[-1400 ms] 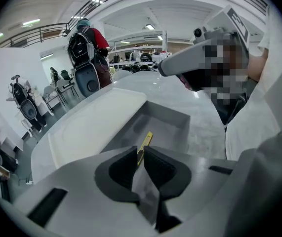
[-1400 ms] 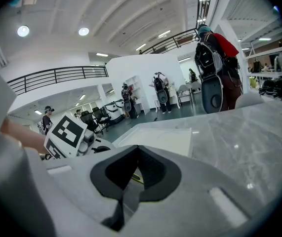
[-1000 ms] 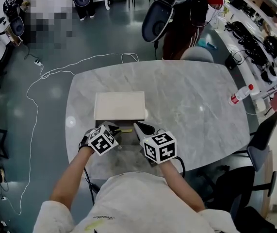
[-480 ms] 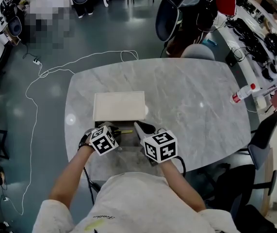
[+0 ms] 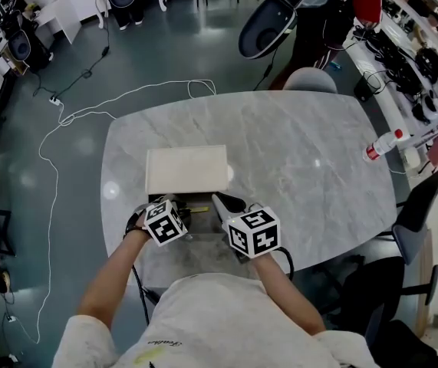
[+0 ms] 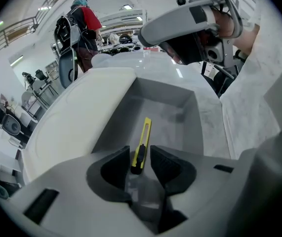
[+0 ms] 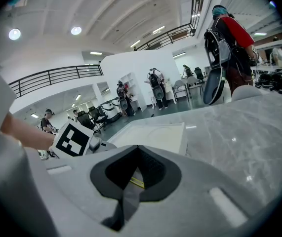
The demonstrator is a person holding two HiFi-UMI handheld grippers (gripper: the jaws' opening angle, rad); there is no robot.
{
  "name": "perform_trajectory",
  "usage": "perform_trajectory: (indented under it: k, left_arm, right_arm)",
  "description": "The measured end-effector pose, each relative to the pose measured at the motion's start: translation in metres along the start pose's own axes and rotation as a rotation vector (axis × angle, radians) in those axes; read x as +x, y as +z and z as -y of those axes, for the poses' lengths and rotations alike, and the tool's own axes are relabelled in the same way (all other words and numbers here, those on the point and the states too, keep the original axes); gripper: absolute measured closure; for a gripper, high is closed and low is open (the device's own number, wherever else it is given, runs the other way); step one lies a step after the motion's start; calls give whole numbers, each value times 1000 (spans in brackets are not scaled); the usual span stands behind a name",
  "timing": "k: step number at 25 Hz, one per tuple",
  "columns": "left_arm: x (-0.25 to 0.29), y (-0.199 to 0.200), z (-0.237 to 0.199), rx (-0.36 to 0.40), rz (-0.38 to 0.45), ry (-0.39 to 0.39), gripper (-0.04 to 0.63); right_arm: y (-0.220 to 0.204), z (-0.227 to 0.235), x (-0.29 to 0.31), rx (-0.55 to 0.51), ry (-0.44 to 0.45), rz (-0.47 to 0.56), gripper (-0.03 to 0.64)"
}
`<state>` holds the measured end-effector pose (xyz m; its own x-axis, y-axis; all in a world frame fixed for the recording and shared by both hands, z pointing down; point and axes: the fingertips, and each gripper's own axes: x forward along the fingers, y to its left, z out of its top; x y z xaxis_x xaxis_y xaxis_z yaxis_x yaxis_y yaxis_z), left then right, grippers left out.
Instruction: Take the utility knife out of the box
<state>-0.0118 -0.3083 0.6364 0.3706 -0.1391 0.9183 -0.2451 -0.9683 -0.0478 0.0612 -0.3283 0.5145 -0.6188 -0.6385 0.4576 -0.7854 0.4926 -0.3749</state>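
Note:
The yellow utility knife [image 6: 144, 135] lies along the bottom of the open grey box [image 6: 195, 122], whose white lid [image 5: 188, 169] is folded back flat on the table. My left gripper [image 6: 140, 163] reaches into the box, and its jaws are closed in on the knife's black near end. In the head view only a sliver of the utility knife [image 5: 198, 206] shows between the two grippers. My right gripper [image 5: 220, 200] is shut, with its tips at the box's right edge; nothing is held in it. A yellow strip of the utility knife [image 7: 136, 182] shows below the right gripper [image 7: 138, 149].
The marble table's near edge [image 5: 203, 263] is just below the box. A water bottle [image 5: 381, 147] lies at the table's far right. Chairs [image 5: 311, 83] [image 5: 414, 213] stand around the table. A white cable [image 5: 73, 117] trails on the floor. A person [image 6: 84, 21] stands beyond the table.
Both grippers and the knife are where they were. Only the head camera shifted a little, and people in the background moved.

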Motion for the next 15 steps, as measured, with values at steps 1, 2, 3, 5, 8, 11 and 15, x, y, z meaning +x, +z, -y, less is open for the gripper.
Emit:
perform_trajectory:
  k: [1,2,3,5,8,11,15]
  left_arm:
    - [1,0,0,4,-2,0,486]
    - [1,0,-1,8,-5,1,486]
    - [2,0,-1,12,-9,2,486]
    - [6,-1,-2,28,-22,6,486]
    - [9,-3,-2,54,-37,4,486]
    - [13,-3,-4,63,-38,8,486]
    - [15,-4,-4,66,-44,1,488]
  right_arm:
    - [-1,0,0,1,-1,-1,612]
    - [-1,1,0,2,-2,-2,612]
    - [-2,2,0,3,-3,-3,612]
    - [-2,3,0,4,-5,-3,612]
    - [-1,2,1,4,-9,-2,612]
    - [-2,5,1,5,-15,-1,612]
    - [-3,6,0,8,-19,-3,612]
